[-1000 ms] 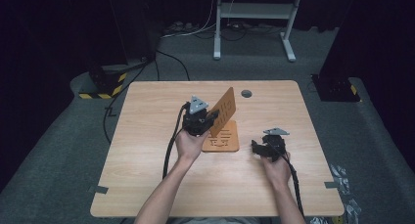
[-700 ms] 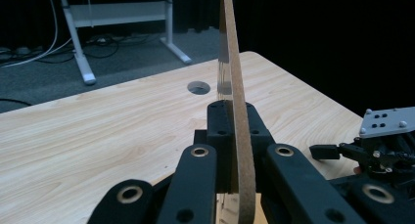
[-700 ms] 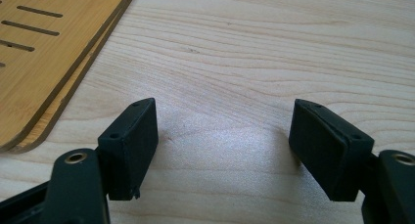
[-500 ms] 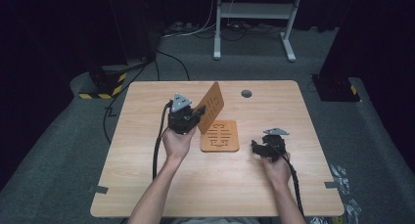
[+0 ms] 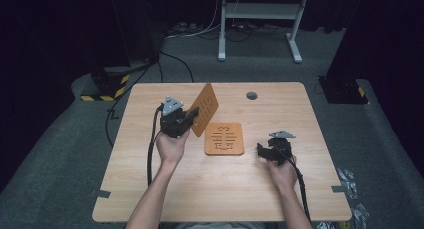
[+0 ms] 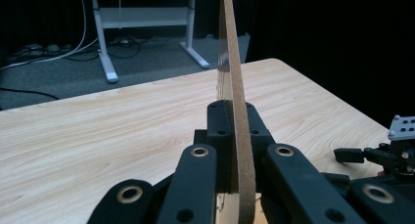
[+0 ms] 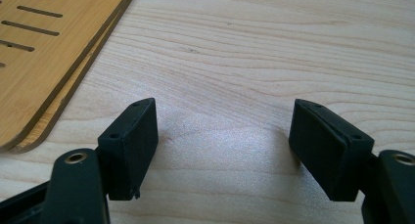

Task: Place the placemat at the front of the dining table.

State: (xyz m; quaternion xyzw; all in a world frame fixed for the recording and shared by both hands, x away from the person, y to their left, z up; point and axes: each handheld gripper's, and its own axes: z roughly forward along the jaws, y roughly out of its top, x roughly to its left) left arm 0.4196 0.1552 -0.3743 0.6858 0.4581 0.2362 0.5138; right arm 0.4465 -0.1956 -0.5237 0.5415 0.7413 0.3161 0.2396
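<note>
High view: toward the table's (image 5: 150, 189) left edge, a thin orange board (image 5: 205, 109) is held tilted upward, clamped by the left gripper (image 5: 189, 114). A slotted board (image 5: 225, 138) lies flat at centre. Nearer the right edge, the right gripper (image 5: 265, 150) is rested with jaws spread, empty.

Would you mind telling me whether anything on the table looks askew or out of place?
One thing: a thin wooden board stands tilted on edge, clamped in the left gripper, while a slotted board lies flat beside it. The right gripper rests open on the table. Nothing looks damaged.
</note>
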